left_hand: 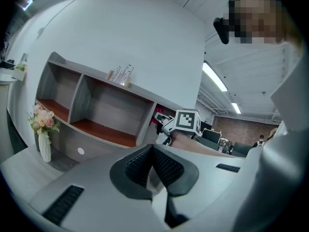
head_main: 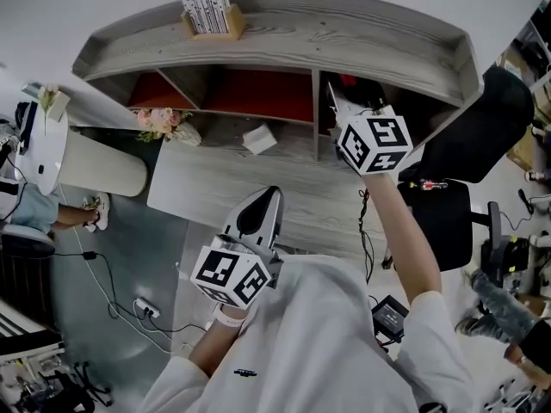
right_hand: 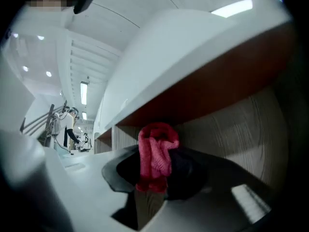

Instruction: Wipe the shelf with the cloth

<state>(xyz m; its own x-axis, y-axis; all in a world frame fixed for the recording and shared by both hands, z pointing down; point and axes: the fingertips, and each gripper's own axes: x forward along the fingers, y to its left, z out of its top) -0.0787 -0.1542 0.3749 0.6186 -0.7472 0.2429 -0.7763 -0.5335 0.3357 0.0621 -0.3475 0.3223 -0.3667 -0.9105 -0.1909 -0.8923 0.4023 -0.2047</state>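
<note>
A grey wooden shelf unit [head_main: 284, 37] with red-brown boards stands against the wall, above a grey desk [head_main: 224, 183]. My right gripper [right_hand: 155, 175] reaches into the shelf's right compartment [head_main: 379, 101] and is shut on a red cloth [right_hand: 155, 158], which stands bunched between the jaws in the right gripper view; a bit of the red cloth [head_main: 348, 82] shows in the head view too. My left gripper [head_main: 256, 222] hangs low over the desk's front, jaws pressed together with nothing in them. In the left gripper view the shelf [left_hand: 104, 112] lies ahead.
A holder with white tubes [head_main: 209, 11] stands on the shelf top. A vase of pink flowers [head_main: 165, 124] and a small white box [head_main: 258, 138] are on the desk. A black office chair [head_main: 469, 144] stands to the right. Cables [head_main: 120, 299] lie on the floor.
</note>
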